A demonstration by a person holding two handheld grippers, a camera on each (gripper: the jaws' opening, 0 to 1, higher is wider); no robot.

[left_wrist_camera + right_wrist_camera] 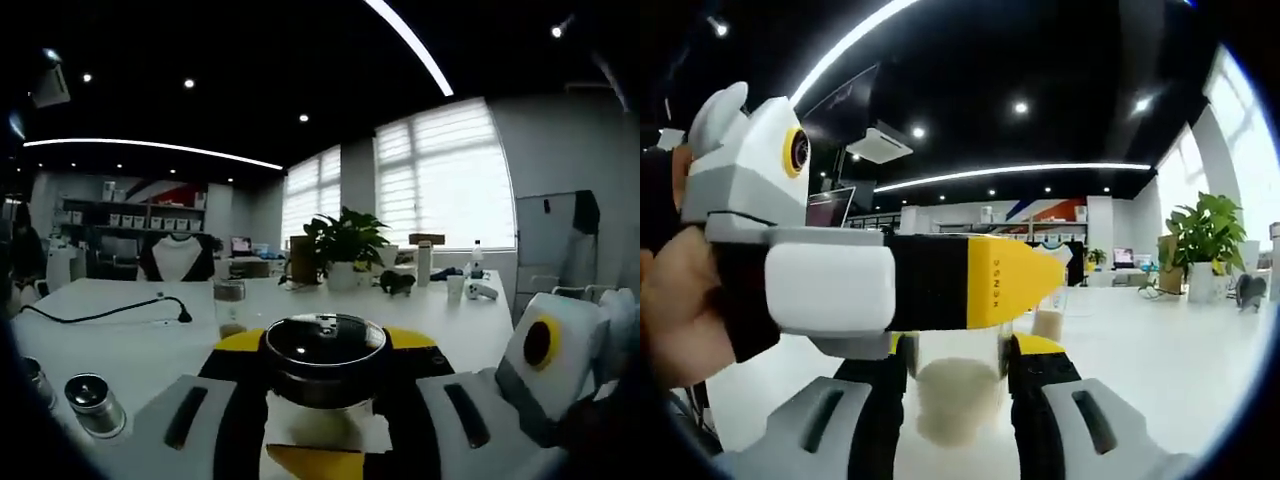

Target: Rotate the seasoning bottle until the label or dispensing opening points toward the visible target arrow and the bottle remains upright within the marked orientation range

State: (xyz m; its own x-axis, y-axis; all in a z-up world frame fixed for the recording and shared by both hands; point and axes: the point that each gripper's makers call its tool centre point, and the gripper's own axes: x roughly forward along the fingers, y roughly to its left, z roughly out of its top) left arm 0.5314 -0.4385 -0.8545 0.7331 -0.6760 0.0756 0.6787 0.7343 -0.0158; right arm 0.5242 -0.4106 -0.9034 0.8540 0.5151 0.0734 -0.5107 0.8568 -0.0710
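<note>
Bench (120,345): a broad white surface in an open office, running back toward bright shuttered windows.
Left claw (322,395): black jaws with yellow tips stand either side of the seasoning bottle, clenched on it just below the lid; in the right gripper view the same claw (1048,280) crosses from the left, a person's hand (680,300) behind it.
Right claw (958,365): its two jaws flank the lower body of the bottle, yellow tips close against the glass; whether they press on it I cannot tell.
Seasoning bottle (324,375): upright between the left claw's jaws, dark round lid (324,338) on top and a white label beneath; in the right gripper view its clear body (957,395) holds pale powder.
Potted plant (345,245): leafy green in a white pot, at the bench's far side.
Black cable (110,312): lying across the bench at left.
Second jar (230,305): clear, with a little pale powder, well behind the claw.
Metal-capped jars (92,400): two, near the lower left edge.
</note>
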